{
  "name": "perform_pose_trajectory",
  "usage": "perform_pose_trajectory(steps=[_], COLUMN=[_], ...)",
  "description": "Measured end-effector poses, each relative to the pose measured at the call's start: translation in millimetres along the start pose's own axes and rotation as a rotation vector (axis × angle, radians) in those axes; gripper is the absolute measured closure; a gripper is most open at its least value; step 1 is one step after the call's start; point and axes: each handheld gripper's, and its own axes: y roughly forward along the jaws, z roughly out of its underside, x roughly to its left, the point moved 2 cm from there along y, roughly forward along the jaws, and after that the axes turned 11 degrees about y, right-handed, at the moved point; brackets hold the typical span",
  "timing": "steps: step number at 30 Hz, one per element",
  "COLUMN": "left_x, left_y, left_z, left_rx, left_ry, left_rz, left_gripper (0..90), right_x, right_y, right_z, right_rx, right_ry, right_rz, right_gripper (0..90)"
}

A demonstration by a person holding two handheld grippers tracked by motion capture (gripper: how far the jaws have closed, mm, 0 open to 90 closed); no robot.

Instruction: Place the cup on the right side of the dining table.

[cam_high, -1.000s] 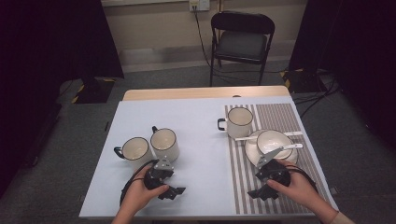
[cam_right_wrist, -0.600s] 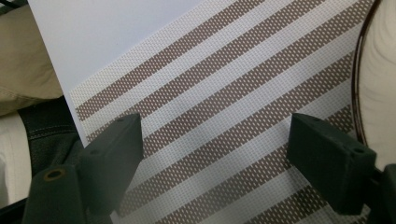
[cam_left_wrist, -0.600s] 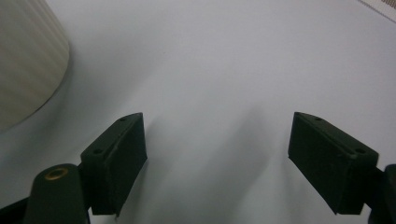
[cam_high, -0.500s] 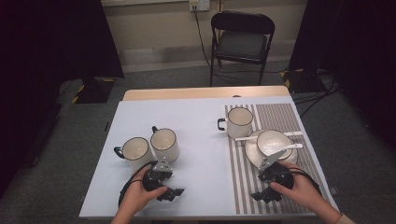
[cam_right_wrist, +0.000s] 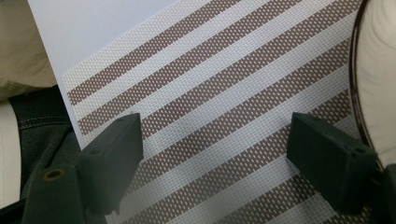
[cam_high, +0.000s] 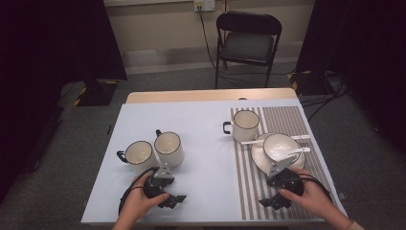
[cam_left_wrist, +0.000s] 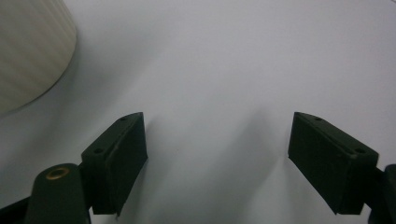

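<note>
**Both grippers held low and wide apart at the near edge of a set table**

A pale blue table (cam_high: 206,129) is seen from the high view, with a black folding chair (cam_high: 248,43) standing well beyond its far edge. The right part of the table is covered by a brown-and-white striped placemat (cam_high: 287,120). On the placemat a white plate (cam_high: 258,158) is set, and a bowl (cam_high: 280,146) is carried on it, with a spoon (cam_high: 296,151) rested across the bowl's rim. A mug (cam_high: 245,125) is placed just beyond the plate, its handle turned to the left. On the left part of the table two more mugs are stood just beside each other: a left mug (cam_high: 139,154) and a taller mug (cam_high: 169,148).

The left gripper (cam_left_wrist: 217,154) is held by the person's left hand (cam_high: 139,203) just in front of the two mugs; its jaws are spread wide over bare table, nothing between them. The right gripper (cam_right_wrist: 215,158) is held by the right hand (cam_high: 311,194) over the striped placemat, just beside the plate's rim; its jaws are likewise spread wide and nothing is gripped.
</note>
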Motion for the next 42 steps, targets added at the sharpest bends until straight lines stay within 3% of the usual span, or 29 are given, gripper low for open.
perform_pose_trajectory(steps=[5,11,19,26,35,42], left_x=[-0.4,-1.0,-1.4,-1.3,-3.7,-4.3], left_y=[-1.9,-3.8,-7.0,-9.3,-10.3,-10.2], left_z=[2.9,6.8,11.0,14.4,17.6,22.0], left_rx=[0.005,0.003,0.0,-0.001,-0.003,-0.019], left_ry=[0.013,0.039,0.038,0.037,0.072,0.121], left_rz=[-0.007,-0.008,-0.013,-0.02,-0.026,-0.029], left_gripper=[19.0,18.8,18.6,18.3,18.3,17.4], right_x=[1.3,-1.8,-2.1,-1.5,-3.4,-4.7], right_y=[0.2,-0.7,-0.4,0.3,1.0,2.0], right_z=[3.6,8.8,13.2,17.4,24.0,31.1], right_rx=[-0.011,-0.054,-0.087,-0.107,-0.162,-0.215], right_ry=[-0.032,-0.037,-0.058,-0.113,-0.137,-0.161], right_rz=[0.014,-0.008,-0.009,0.0,-0.009,-0.014], right_gripper=[17.1,17.3,17.5,17.7,17.5,17.5])
